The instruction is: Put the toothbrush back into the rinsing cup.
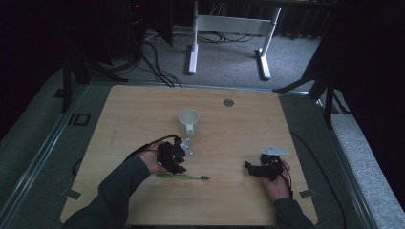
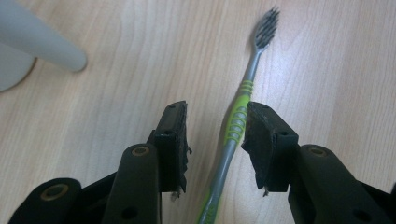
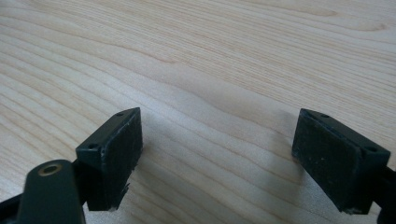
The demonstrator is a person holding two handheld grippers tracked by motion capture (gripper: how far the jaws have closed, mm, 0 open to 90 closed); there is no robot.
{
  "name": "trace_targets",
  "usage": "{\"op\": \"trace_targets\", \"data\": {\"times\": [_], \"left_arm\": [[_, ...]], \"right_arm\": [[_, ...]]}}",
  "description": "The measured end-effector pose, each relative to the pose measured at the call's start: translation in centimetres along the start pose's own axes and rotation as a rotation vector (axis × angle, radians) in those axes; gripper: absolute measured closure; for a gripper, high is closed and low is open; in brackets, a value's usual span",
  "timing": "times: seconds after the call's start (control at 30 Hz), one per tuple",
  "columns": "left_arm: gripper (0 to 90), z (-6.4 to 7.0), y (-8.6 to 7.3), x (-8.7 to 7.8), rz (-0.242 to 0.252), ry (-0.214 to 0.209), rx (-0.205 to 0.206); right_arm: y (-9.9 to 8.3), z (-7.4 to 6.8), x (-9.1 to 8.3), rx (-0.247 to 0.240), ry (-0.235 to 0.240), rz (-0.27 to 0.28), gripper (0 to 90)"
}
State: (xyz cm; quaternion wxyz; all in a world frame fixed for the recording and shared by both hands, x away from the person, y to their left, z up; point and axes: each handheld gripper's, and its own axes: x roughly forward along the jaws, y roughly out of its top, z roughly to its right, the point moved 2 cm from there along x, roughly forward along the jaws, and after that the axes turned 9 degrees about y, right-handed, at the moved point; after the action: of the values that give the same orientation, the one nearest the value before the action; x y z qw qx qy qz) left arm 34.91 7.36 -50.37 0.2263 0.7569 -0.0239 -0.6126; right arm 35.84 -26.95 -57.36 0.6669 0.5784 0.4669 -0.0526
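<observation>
- The fingers (image 2: 175,135) of the left gripper (image 2: 215,126) stand apart, one on each side of the toothbrush (image 2: 236,123); the right-hand finger is touching or just beside the green grip, the other stands off from it.
- The toothbrush lies flat on the desk (image 2: 116,70), its grey and green handle running between the fingers and its dark bristle head pointing away past their tips.
- In the high view the left gripper (image 1: 180,163) sits just above the toothbrush (image 1: 184,177), which lies across the near middle of the desk (image 1: 143,105).
- A white cup (image 1: 188,122) stands upright just beyond the left gripper, its handle turned toward the person; its blurred edge shows at the upper left of the left gripper view (image 2: 28,42).
- The fingers (image 3: 114,154) of the right gripper (image 3: 217,158) stand wide apart over bare wood, holding nothing.
- The right gripper (image 1: 249,167) rests low at the right side of the desk, well apart from the toothbrush.
- A small round grey disc (image 1: 229,102) is set in the far part of the desk.
</observation>
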Motion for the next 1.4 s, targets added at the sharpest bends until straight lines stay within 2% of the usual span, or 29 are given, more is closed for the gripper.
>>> {"op": "trace_targets", "data": {"times": [0.2, 0.83, 1.4], "left_arm": [[59.5, 0.7, 0.2, 0.6, -0.027, -0.016, 0.025], [60.3, 1.8, 0.7, 2.0, -0.107, -0.009, 0.090], [60.7, 2.2, 1.1, 2.7, -0.140, 0.005, 0.112]], "right_arm": [[0.0, 0.0, 0.0, 0.000, 0.000, 0.000, 15.9], [0.0, 0.0, 0.0, 0.000, 0.000, 0.000, 15.9], [0.0, 0.0, 0.0, 0.000, 0.000, 0.000, 15.9]]}}
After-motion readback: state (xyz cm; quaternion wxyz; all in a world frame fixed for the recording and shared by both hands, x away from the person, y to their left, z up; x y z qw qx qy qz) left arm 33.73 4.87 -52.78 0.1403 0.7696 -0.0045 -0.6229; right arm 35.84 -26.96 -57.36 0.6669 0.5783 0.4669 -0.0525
